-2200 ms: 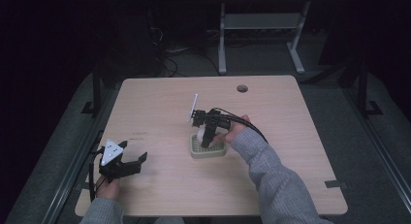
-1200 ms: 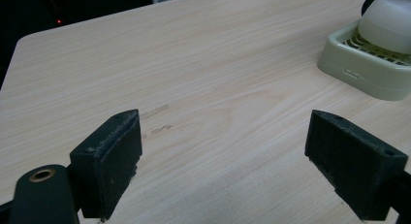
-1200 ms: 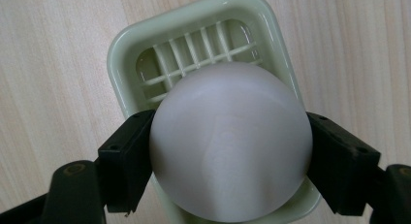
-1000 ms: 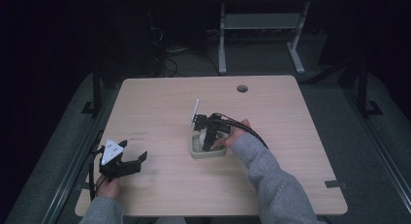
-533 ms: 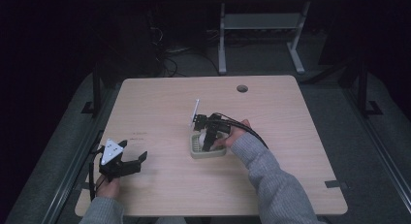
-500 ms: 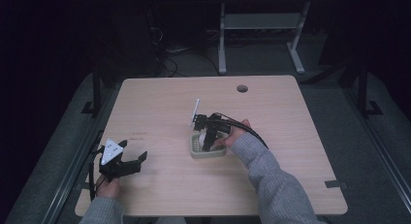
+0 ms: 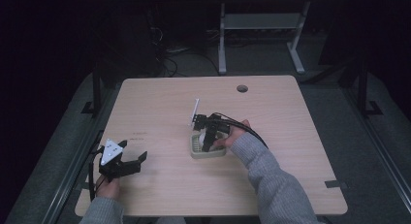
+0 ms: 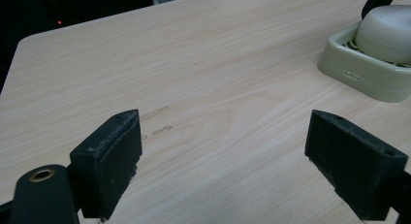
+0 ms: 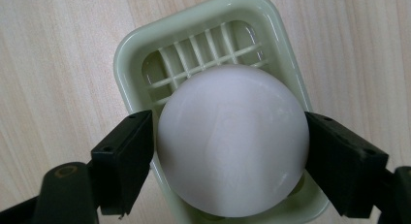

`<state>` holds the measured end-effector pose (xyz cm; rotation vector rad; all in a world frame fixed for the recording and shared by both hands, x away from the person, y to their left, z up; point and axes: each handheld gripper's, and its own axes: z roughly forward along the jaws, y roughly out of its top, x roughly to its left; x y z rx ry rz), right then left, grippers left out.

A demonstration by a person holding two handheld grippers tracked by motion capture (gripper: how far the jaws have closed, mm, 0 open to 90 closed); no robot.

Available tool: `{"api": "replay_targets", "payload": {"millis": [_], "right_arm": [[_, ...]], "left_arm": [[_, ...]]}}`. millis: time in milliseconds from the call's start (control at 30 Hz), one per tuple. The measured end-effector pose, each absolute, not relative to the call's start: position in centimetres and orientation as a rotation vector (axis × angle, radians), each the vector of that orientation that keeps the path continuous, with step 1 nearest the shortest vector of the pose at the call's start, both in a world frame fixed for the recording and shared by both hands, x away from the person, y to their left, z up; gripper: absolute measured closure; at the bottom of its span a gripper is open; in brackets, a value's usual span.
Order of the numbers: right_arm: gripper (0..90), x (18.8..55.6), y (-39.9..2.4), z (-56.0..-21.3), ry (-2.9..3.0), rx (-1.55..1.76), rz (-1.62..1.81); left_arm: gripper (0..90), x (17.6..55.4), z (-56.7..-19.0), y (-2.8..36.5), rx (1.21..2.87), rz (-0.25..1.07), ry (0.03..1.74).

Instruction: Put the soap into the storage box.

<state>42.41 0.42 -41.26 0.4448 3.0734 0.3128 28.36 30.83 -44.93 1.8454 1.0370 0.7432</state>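
A rounded white bar of soap (image 9: 232,112) rests low in a pale green slatted soap dish (image 9: 127,53). My right gripper (image 9: 228,158) is shut on it, one black jaw pressed to each side. In the high view that gripper (image 7: 206,142) points down into the dish (image 7: 209,154) at the table's middle, with a grey-sleeved arm behind it. Near the front left corner, my left gripper (image 7: 133,150) is open and holds nothing. The left gripper view has its jaws (image 8: 242,170) wide apart over bare wood, with the dish (image 8: 358,73) and soap (image 8: 387,32) at the upper right.
The light wooden table (image 7: 160,103) has a round cable hole (image 7: 242,88) near its far edge. Dark floor, cables and a grey metal frame (image 7: 223,44) lie beyond the table.
Over the first second my right gripper sank slightly with the soap toward the dish. Since then nothing has visibly moved. The left gripper has stayed put.
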Motion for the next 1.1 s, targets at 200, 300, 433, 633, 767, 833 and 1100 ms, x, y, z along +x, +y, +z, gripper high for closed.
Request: {"api": "replay_targets", "payload": {"millis": [200, 300, 433, 633, 767, 833, 1100], "right_arm": [[19.6, 42.4, 0.3, -41.1, 3.072, 0.451, 0.331], [19.2, 42.3, 0.1, -40.7, 3.067, 0.449, 0.352], [19.4, 42.2, -0.3, -39.9, 3.052, 0.465, 0.400], [19.6, 41.9, -1.0, -39.0, 3.040, 0.480, 0.443], [20.0, 41.8, -1.6, -38.7, 3.037, 0.492, 0.457], [20.3, 41.7, -1.8, -38.6, 3.032, 0.497, 0.466], [20.8, 41.5, -2.8, -38.2, 3.026, 0.521, 0.486]], "left_arm": [[12.8, 28.3, -44.9, 30.9, 1.848, 0.744, 1.039], [12.8, 28.3, -44.9, 30.9, 1.838, 0.745, 1.043], [12.8, 28.3, -44.9, 30.8, 1.835, 0.742, 1.040], [12.8, 28.3, -44.9, 30.8, 1.840, 0.746, 1.037], [12.8, 28.3, -44.9, 30.8, 1.841, 0.745, 1.038], [12.8, 28.3, -44.9, 30.8, 1.841, 0.745, 1.038], [12.8, 28.4, -45.0, 30.8, 1.839, 0.744, 1.037]]}}
